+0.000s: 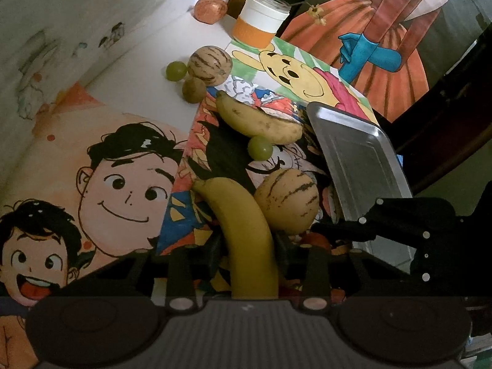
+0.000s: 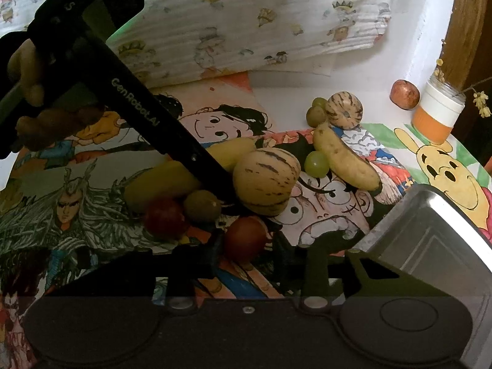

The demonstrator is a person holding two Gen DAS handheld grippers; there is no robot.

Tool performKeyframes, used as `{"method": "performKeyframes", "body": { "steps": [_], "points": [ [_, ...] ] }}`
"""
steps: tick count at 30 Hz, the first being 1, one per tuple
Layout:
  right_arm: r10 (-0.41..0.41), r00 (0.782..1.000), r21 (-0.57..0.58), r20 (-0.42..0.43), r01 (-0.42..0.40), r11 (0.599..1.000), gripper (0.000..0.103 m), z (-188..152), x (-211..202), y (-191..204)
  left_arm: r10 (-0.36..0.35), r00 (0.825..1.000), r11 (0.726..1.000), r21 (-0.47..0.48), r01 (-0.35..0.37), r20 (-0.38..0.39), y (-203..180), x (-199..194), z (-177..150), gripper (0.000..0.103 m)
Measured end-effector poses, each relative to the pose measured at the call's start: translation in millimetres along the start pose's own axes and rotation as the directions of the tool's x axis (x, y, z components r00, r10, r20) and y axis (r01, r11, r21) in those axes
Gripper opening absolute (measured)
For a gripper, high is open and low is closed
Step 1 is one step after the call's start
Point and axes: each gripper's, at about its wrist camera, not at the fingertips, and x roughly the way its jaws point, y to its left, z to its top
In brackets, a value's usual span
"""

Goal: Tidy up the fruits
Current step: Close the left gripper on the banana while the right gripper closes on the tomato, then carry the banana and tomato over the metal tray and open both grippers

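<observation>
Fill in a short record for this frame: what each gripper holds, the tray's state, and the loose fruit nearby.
left gripper: fingers closed on large banana
right gripper: fingers closed on red fruit
metal tray: on the table, no fruit seen in it
loose fruit: striped fruit beside the large banana; green grape against small banana
background: orange-banded jar

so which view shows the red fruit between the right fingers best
The right wrist view: the red fruit sits centred between the right gripper fingers, with a second red one beside it. The left wrist view shows only a dim red sliver behind the right gripper.
</observation>
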Motion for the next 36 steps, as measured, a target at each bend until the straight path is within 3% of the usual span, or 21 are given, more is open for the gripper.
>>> {"method": "performKeyframes", "body": {
  "steps": [11,25,31,36],
  "points": [
    [-0.011,1.0,0.053,0.018,0.01,0.999,0.031,-5,-5,2,-0.015,1.0,0.993,-0.116,0.014,-0.009,10,-6,1,0.035],
    [-0.039,0.991,0.187,0.126,0.015,0.982,0.031,-14,-24,3,-0.001,0.994,0.988,-0.156,0.017,0.105,8,-45,-4,0.035],
    [-0.141,0.965,0.25,0.22,0.084,0.965,0.031,-9,-59,-21,0.009,0.987,0.994,-0.107,0.009,0.163,-14,-60,21,0.035],
    [-0.273,0.927,0.323,0.256,0.184,0.928,0.031,-10,-84,-53,-0.06,0.975,0.995,-0.066,0.075,0.212,-43,-52,46,0.035]
  ]
}}
